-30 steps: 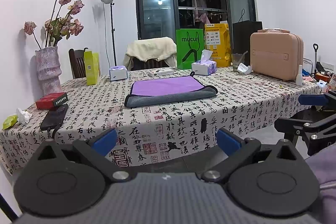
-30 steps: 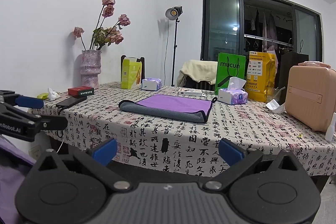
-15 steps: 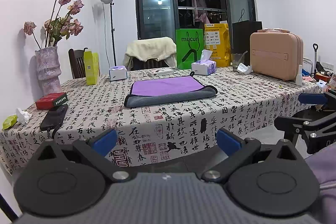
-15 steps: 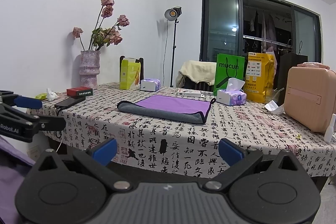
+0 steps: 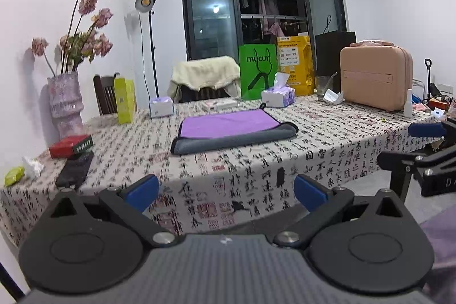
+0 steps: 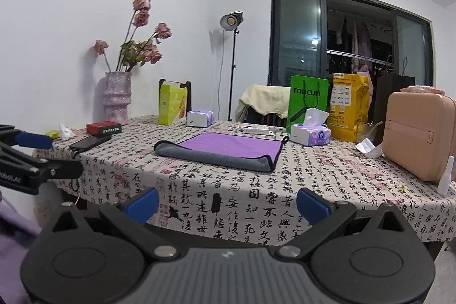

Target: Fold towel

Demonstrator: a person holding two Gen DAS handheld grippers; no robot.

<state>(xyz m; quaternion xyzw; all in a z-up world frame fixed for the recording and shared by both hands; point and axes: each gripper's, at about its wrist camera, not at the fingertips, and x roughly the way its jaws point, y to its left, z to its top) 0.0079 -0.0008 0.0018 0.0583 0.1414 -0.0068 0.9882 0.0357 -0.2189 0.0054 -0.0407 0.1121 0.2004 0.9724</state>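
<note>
A purple and grey towel [image 5: 230, 130] lies folded flat in the middle of the table [image 5: 256, 170]; it also shows in the right wrist view [image 6: 225, 150]. Its grey underside is turned up along the near edge. My left gripper [image 5: 226, 191] is open and empty, held in front of the table's near edge, well short of the towel. My right gripper [image 6: 228, 202] is open and empty, also off the table's near edge. Each gripper shows at the side of the other's view: the right one [image 5: 421, 150], the left one [image 6: 34, 158].
On the patterned tablecloth stand a vase of dried roses [image 5: 65, 104], a red box [image 5: 71, 146], a black phone [image 5: 75, 170], a yellow-green box [image 5: 124, 100], two tissue boxes [image 5: 278, 97], a green bag [image 5: 258, 74] and a pink case [image 5: 376, 77]. A chair [image 5: 205, 81] stands behind.
Both grippers have drifted slightly; the right wrist view has shifted a little toward the table. The towel has not moved and both grippers stay open.
</note>
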